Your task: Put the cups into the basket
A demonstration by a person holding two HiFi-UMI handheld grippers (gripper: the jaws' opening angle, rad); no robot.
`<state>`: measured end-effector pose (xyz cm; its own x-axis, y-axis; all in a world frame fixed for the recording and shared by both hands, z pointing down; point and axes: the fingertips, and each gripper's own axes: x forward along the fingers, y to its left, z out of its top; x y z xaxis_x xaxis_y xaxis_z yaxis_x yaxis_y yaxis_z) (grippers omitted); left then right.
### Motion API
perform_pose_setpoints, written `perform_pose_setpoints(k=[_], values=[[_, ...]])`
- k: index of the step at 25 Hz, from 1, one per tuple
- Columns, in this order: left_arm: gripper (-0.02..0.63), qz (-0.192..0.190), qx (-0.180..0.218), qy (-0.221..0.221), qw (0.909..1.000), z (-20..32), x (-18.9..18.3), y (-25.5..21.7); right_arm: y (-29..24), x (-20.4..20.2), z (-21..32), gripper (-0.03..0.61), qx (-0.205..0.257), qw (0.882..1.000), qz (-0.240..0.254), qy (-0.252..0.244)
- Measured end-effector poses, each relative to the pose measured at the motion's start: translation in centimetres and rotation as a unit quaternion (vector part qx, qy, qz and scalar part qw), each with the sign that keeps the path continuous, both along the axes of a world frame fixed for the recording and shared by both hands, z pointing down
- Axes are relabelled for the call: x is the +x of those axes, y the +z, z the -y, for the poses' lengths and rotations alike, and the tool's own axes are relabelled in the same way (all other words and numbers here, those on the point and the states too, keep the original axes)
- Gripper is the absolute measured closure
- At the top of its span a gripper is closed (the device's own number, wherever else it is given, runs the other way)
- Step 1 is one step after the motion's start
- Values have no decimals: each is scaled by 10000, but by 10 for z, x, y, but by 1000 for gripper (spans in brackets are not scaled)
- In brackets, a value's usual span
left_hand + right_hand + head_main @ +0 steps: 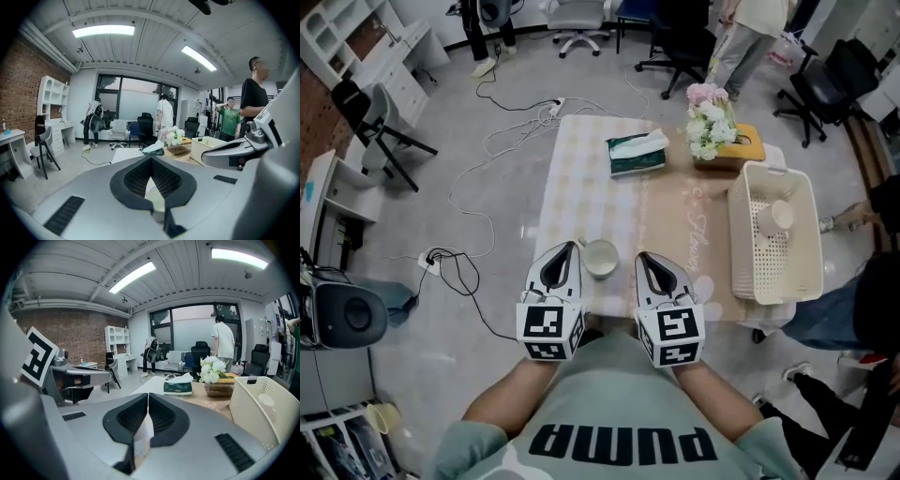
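Matt, perforated plastic basket [738, 234] — smooth-surfaced cup [600, 258].

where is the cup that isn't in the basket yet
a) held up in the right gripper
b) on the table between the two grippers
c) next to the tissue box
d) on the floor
b: the head view shows the cup standing on the table between the left gripper and the right gripper, apart from the basket.
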<state>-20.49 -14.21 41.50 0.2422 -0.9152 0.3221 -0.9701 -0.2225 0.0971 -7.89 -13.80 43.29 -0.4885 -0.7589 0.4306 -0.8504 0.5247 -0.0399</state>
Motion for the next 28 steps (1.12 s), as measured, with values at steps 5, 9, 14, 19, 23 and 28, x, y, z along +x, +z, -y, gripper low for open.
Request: perform_pose_setpoints(k=[5, 9, 14, 19, 23, 28], values=[[617, 32, -81, 14, 10000, -2, -7, 10, 7, -6, -2, 560, -64, 10000, -64, -30], [617, 26, -81, 14, 10000, 0, -9, 13, 9, -9, -1, 560, -71, 9999, -82, -27], [617, -15, -19, -98, 9999, 1, -16, 12, 11, -12, 0, 560, -97, 9999, -84, -54], [617, 1, 5, -198, 9998, 2, -26, 15, 17, -21, 2, 557, -157, 9997, -77, -189], [616, 28, -71, -271, 9996, 0, -33, 22, 23, -32, 4, 552, -216, 9990, -71, -381], [615, 13, -197, -362, 9991, 0, -41, 33, 39, -47, 6, 393, -388, 9971, -125, -646]])
